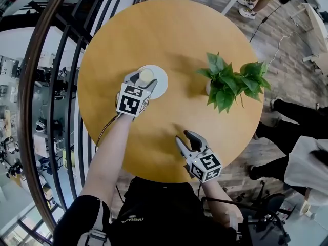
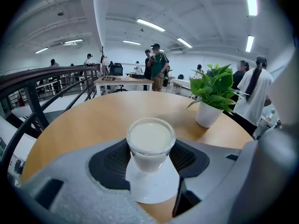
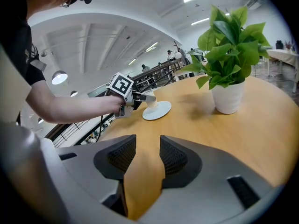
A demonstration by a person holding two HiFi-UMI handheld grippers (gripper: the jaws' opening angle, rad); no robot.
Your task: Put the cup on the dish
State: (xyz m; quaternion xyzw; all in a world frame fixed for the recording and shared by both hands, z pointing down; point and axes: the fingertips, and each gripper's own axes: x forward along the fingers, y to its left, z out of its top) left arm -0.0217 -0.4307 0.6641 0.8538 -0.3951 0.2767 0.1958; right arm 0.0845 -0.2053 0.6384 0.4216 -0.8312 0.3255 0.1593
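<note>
Hardware: left gripper [image 1: 145,76] and right gripper [image 1: 183,137] both grey-bodied, black ribbed pads [image 3: 174,157], each with a white marker cube [image 1: 130,99] of black squares; thin dark cable [image 1: 102,129] off left unit; wearer in black short-sleeved top [image 1: 169,209].

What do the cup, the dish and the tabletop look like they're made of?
Cup: clear glass or plastic, judging by its see-through rim around a creamy filling. Dish: smooth white, likely ceramic or plastic. Tabletop: matte, even tan, wood-look, possibly laminate.
</note>
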